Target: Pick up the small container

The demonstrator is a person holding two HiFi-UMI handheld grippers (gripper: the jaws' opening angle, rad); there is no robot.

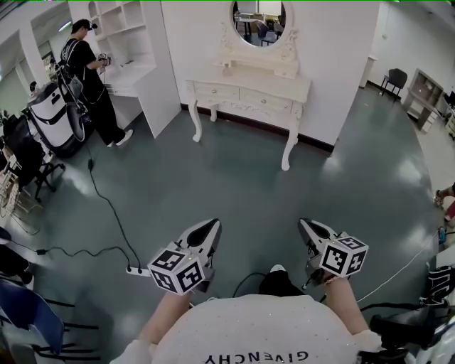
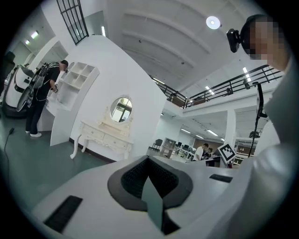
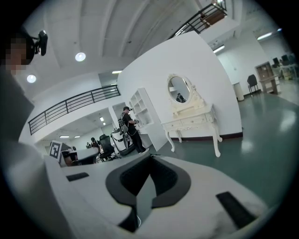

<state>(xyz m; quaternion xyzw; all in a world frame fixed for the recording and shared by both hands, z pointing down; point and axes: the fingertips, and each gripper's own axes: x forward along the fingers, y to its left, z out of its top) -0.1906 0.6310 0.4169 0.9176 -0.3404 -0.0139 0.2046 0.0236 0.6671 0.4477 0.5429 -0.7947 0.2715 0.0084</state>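
No small container shows clearly in any view. A white dressing table with an oval mirror stands against the far wall, and a small pale item on its top left is too small to identify. My left gripper and right gripper are held low in front of the person's body, well short of the table, above the green floor. Each has its jaws closed to a point with nothing between them. The table also shows far off past the left gripper and past the right gripper.
A person in black stands at a white shelf unit at the far left. A cable and a power strip lie on the floor near my left gripper. Chairs and equipment crowd the left edge. A dark chair stands at the far right.
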